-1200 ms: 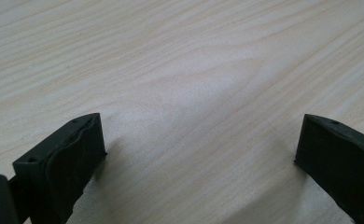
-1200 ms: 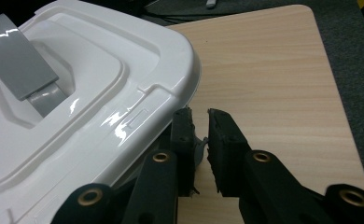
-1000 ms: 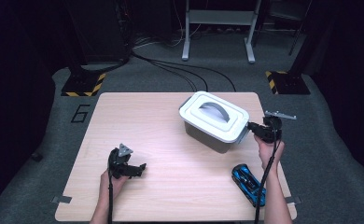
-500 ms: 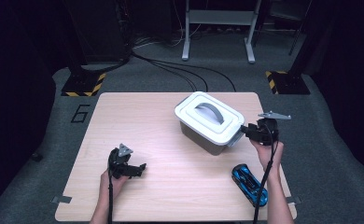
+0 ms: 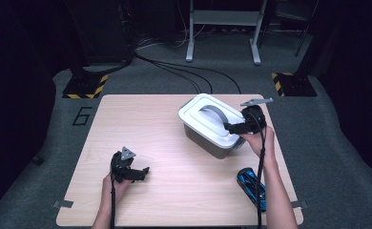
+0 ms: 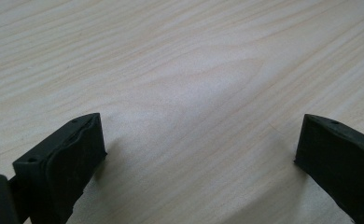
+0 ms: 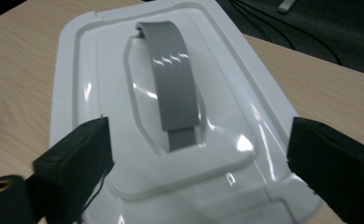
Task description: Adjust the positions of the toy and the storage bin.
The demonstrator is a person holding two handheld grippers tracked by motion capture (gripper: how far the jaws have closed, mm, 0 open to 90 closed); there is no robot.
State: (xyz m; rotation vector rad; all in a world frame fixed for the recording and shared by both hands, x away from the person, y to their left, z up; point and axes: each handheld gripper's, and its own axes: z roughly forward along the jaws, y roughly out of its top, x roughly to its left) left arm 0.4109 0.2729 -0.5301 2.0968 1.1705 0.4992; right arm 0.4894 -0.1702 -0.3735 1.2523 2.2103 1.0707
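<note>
A grey box [image 5: 208,143] with a white lid [image 5: 204,119] and a grey strap handle [image 5: 212,112] stands at the table's right side. My right gripper [image 5: 231,128] hovers open over the lid's near right end. In the right gripper view, the right gripper [image 7: 199,154] has its jaws spread wide, either side of the lid [image 7: 101,70], with the handle [image 7: 171,79] straight ahead. My left gripper [image 5: 142,172] rests open low over the front left of the table. In the left gripper view, the left gripper [image 6: 201,144] has bare wood between its jaws.
A blue toy car [image 5: 252,187] lies near the table's [image 5: 141,124] front right corner, beside the right forearm. Beyond the far edge are cables, a metal stand [image 5: 222,28] and hazard-striped bases [image 5: 84,87] on the floor.
My right gripper has moved left from beside the box to over the lid's end. The box has shifted slightly left. The left gripper has stayed still.
</note>
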